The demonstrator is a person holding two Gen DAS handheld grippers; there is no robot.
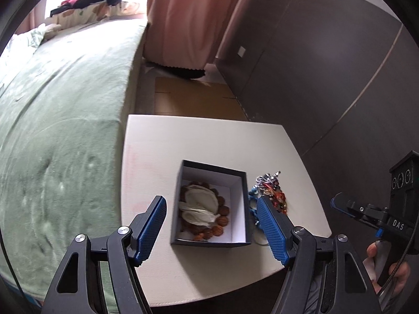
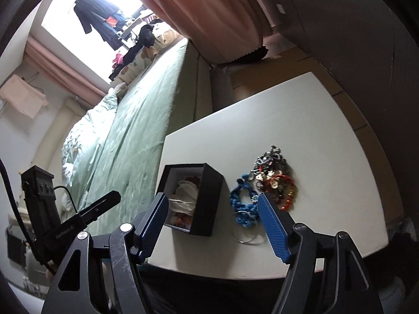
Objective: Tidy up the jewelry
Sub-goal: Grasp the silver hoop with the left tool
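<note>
Left wrist view: left claw [image 1: 212, 226] spread wide, nothing between the blue pads [image 1: 152, 229], hovering above the near part of a white counter [image 1: 154, 141]. Dark open box [image 1: 210, 204] standing on the counter directly between and beyond the two fingers, white inside. In the box: a ring of brown beads [image 1: 222, 213] with a pale cloth pouch [image 1: 200, 205] lying on top. Just right of the box, on the counter, a heap of jewelry [image 1: 272, 191]: silver chain at the far end, red and orange beads nearer, a blue beaded piece [image 1: 252, 201] touching the box's right wall and partly hidden behind the right finger. Right claw [image 1: 343, 205] seen at the far right edge, held by a hand [image 1: 392, 267], off the counter's right side. Green-covered bed [image 1: 65, 120] along the left, pink curtain [image 1: 188, 18] beyond.

Right wrist view: right claw [image 2: 212, 225] gaping, pads bare, empty. Box [image 2: 199, 198] just beyond the left finger, tilted in the frame, pouch [image 2: 186, 193] visible inside. Blue beaded piece [image 2: 243, 204] between the fingers, closer to the right one, apart from the pads. Thin metal ring [image 2: 247, 238] lying just nearer than it. Mixed heap [image 2: 275, 178] of silver, red and dark beads beyond the right fingertip. Left claw [image 2: 104, 204] at the lower left, over the bed's edge [image 2: 125, 141].
</note>
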